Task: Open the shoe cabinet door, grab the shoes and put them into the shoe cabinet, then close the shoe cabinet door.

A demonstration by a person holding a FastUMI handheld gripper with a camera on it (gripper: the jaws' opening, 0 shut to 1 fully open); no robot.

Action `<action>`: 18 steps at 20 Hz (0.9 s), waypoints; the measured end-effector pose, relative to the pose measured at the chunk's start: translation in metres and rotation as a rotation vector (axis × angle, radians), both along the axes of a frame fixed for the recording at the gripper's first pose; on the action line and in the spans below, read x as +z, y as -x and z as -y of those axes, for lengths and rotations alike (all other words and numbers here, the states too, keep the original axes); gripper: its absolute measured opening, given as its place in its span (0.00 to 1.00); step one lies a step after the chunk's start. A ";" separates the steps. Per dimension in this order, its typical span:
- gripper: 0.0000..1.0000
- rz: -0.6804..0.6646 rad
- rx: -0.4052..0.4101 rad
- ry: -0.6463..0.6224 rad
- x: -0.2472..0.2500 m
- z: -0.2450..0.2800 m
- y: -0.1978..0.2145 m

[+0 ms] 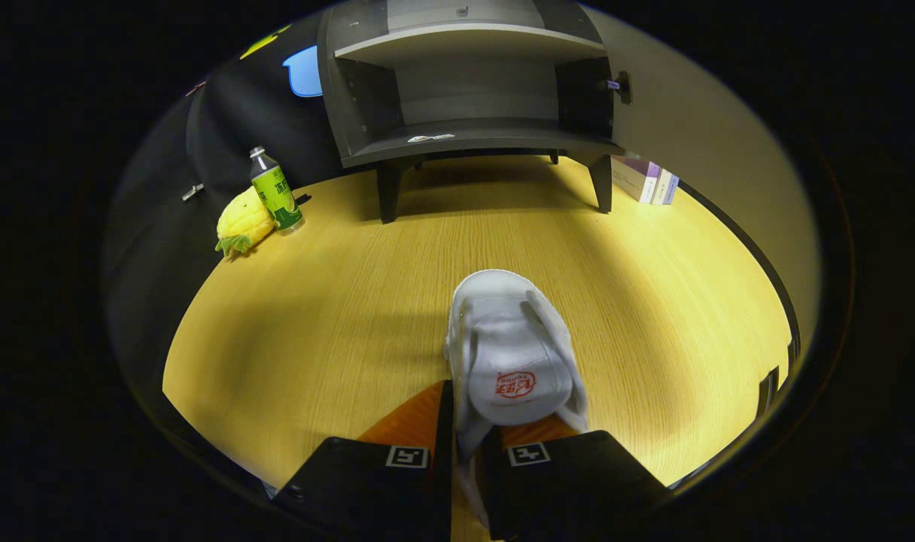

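Gripper view, listed from the fingers outward. Gripper [463,452]: its two fingers sit close together, drawn in on the near side wall of a white shoe [512,354], one finger inside the opening and the other outside, so the wall is pinched between them. The shoe points away from the fingers, toe forward, with its padded tongue carrying a red printed mark facing up; whether its sole touches the table [337,301] or hangs just above it cannot be told. Table: light wood-grain top, spreading beyond the shoe on all sides. Further off, to the left: a plush pineapple [243,223] lying on its side, and just beside it an upright bottle [275,190] with a green label, the two touching or nearly so. Further off, to the right: a few books or boxes [645,179] standing against the pale wall. Farthest, straight ahead of the shoe: a dark grey shoe cabinet [469,98] on short legs, well apart from the shoe, door [615,83] swung open to the right, shelf and lower compartment exposed, a small pale scrap lying on the lower floor.
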State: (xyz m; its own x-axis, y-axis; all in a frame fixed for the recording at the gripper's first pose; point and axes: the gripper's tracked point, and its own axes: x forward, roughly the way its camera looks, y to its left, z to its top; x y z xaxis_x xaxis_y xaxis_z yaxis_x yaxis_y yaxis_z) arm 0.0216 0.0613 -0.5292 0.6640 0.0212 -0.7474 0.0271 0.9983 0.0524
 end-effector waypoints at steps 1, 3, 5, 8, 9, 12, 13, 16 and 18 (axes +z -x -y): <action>0.24 -0.001 0.000 0.003 -0.001 0.000 0.000; 0.23 -0.001 0.003 0.006 0.000 0.000 0.000; 0.23 -0.001 0.000 0.004 -0.001 0.001 0.001; 0.24 -0.003 0.004 -0.004 0.003 0.000 0.001; 0.24 0.022 -0.020 0.032 -0.010 0.002 -0.006; 0.05 -0.001 -0.005 0.015 -0.001 0.002 0.000; 0.05 -0.001 -0.004 0.011 -0.002 0.001 -0.001; 0.05 0.008 0.001 0.019 -0.002 0.001 -0.003; 0.05 0.023 0.012 0.024 0.002 0.000 -0.003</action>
